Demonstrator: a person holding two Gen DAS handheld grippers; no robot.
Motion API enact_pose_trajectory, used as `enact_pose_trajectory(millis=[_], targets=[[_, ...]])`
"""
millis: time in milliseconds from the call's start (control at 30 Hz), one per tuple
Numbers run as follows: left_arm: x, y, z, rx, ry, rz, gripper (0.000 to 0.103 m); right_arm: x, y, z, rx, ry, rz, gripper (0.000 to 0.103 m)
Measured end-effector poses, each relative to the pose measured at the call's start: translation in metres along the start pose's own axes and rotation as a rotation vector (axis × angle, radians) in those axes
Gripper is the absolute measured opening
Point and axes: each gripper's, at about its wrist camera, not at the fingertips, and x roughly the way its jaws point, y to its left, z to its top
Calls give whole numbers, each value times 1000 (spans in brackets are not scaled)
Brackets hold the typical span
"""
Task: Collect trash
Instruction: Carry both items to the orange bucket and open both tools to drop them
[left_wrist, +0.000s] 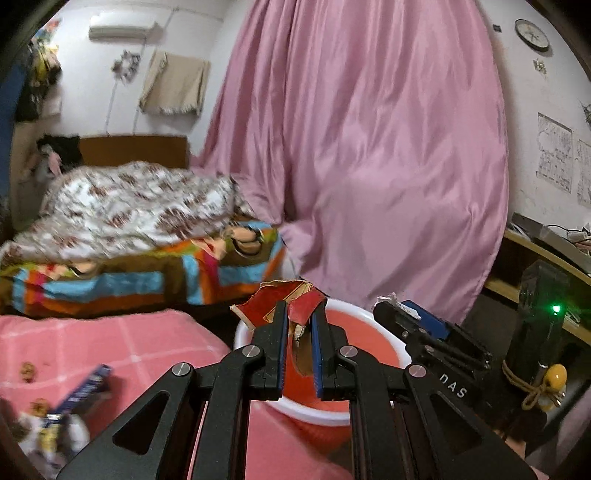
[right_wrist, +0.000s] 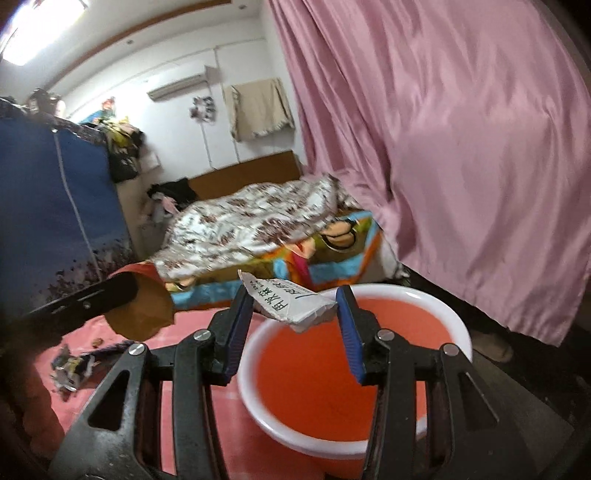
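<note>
My left gripper (left_wrist: 300, 308) is shut on a torn red cardboard piece (left_wrist: 273, 301) and holds it over the near rim of a red bucket with a white rim (left_wrist: 354, 310). In the right wrist view, my right gripper (right_wrist: 293, 295) is shut on a crumpled white printed paper (right_wrist: 295, 306), held above the bucket's rim (right_wrist: 458, 325). The bucket's inside looks bare. The cardboard's brown back (right_wrist: 144, 314) shows at left, beside a left gripper finger (right_wrist: 103, 295). The right gripper (left_wrist: 397, 308) also appears to the right of the bucket.
A blue wrapper (left_wrist: 85, 387) and small scraps lie on the pink checked cloth (left_wrist: 129, 347) to the left. Behind it is a bed with a patterned quilt (left_wrist: 140, 206). A pink curtain (left_wrist: 388, 147) hangs behind the bucket, a blue wardrobe (right_wrist: 55, 206) stands left, and a desk (left_wrist: 535, 251) stands right.
</note>
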Motion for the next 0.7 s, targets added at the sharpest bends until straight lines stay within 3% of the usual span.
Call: enact_pose_trajectory(millis=[200,400,533,700], targets=[[46,3,-5,-78,116,-38,9,17,-21,-5,45,63,-28,55],[67,7,-6,-111,170,-14,12,30,-34,-10,86,110,-49,66],[64,9,-9,-119,158,-20,34,28,-38,-10,99,102,-56,73],[58,13,-5,-135,141,-21,36,20,-39,-8,107,72,-78,80]])
